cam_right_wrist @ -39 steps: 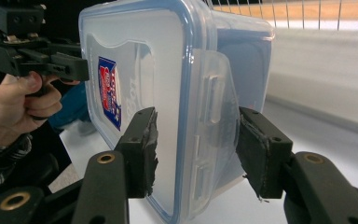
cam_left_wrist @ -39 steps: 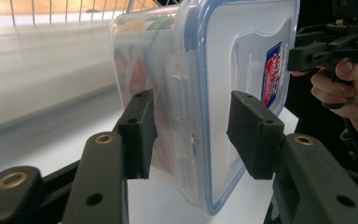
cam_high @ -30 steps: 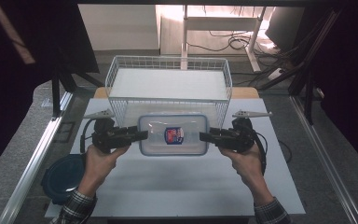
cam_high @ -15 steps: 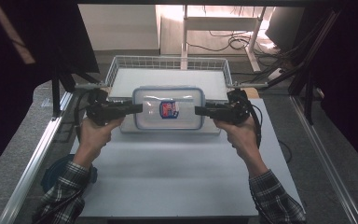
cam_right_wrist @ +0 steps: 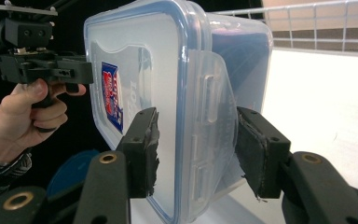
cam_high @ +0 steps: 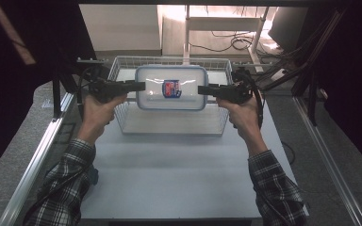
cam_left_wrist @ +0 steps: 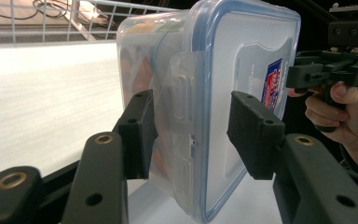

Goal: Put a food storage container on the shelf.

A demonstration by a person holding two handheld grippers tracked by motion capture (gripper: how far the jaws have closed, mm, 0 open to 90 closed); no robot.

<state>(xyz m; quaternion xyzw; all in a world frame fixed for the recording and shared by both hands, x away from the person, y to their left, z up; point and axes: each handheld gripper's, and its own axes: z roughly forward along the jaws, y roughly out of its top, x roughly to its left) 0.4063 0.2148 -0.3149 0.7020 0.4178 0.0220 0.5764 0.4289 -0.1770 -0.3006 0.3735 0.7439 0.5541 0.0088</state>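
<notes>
A clear plastic container (cam_high: 171, 88) with a blue-rimmed lid and a red-and-blue label hangs level above the white wire basket (cam_high: 169, 128). My left gripper (cam_high: 139, 86) is shut on the container's left end and my right gripper (cam_high: 203, 89) on its right end. In the left gripper view the pads (cam_left_wrist: 140, 130) clamp the container (cam_left_wrist: 233, 70) over its side latch, and the right gripper (cam_left_wrist: 326, 74) shows at the far end. The right gripper view has its pads (cam_right_wrist: 256, 149) pressed on the container (cam_right_wrist: 140, 60) at the latch flap, with the left gripper (cam_right_wrist: 42, 67) beyond.
The basket stands at the back of the white table (cam_high: 179, 174). A metal rail (cam_high: 37, 155) runs along the left edge and another (cam_high: 330, 165) along the right. Cables (cam_high: 226, 44) lie on the floor behind. A blue round object (cam_right_wrist: 70, 177) sits low at the left.
Both hands have carried the container up and away from me, from the table in front of the basket to above the basket. The grips have stayed the same.
</notes>
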